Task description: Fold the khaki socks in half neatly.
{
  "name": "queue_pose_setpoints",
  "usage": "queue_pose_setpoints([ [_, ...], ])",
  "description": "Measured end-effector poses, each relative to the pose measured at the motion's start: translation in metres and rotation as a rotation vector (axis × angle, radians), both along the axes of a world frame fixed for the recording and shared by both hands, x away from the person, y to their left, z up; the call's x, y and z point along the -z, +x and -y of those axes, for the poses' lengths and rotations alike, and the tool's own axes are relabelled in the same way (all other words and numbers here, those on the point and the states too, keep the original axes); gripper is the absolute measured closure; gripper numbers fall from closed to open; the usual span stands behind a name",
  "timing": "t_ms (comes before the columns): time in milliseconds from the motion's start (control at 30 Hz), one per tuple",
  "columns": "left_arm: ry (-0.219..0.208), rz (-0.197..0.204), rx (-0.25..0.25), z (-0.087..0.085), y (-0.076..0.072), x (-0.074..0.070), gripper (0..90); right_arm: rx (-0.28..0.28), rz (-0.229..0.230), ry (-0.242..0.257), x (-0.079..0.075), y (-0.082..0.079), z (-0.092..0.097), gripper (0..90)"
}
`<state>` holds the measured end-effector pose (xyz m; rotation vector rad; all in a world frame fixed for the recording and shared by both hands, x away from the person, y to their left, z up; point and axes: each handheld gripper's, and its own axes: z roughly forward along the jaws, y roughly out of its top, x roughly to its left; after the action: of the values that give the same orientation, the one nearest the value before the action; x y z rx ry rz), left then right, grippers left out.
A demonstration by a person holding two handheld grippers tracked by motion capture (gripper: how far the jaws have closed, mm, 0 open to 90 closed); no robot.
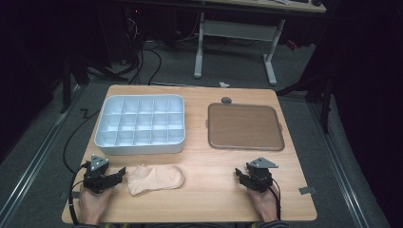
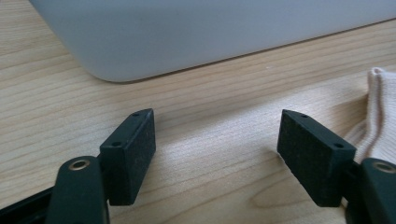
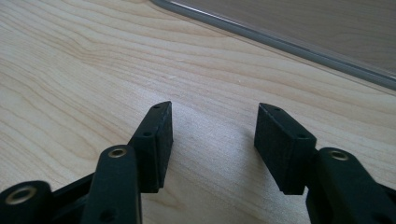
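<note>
Soft ribbed peach sock (image 1: pixel 156 178) laid flat on pale woodgrain table (image 1: pixel 209 199) (beside white gridded plastic organiser (image 1: pixel 140 124)), left gripper (image 1: pixel 118 175) and right gripper (image 1: pixel 240 176) both held open, nothing gripped.

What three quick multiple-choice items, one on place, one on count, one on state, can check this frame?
1. The sock lies:
A in the tray
B on the table beside the left gripper
C on the brown board

2. The white divided tray has how many rows?
A three
B two
C six

3. The right gripper is:
A shut on the sock
B shut, empty
C open, empty

Key: 1 B, it lies on bare wood by that gripper; 2 A, three rows show from above; 3 C, only table between its jaws.
</note>
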<state>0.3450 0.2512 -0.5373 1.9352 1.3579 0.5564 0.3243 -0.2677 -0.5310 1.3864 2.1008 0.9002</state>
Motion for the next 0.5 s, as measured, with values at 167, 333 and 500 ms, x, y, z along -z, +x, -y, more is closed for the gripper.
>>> queue_pose_setpoints([
  [167, -0.037, 0.018, 0.009, 0.000, -0.001, -0.002, 29.3, 0.020, 0.005, -0.006, -0.001, 0.000, 0.001, 54.5],
  [333, -0.047, 0.063, 0.008, -0.002, -0.005, -0.008, 30.1, 0.029, 0.077, -0.045, -0.002, -0.008, -0.002, 57.7],
  [500, -0.076, 0.056, 0.027, -0.004, -0.012, -0.014, 31.3, 0.023, 0.096, 0.018, -0.007, -0.011, -0.003, 57.6],
])
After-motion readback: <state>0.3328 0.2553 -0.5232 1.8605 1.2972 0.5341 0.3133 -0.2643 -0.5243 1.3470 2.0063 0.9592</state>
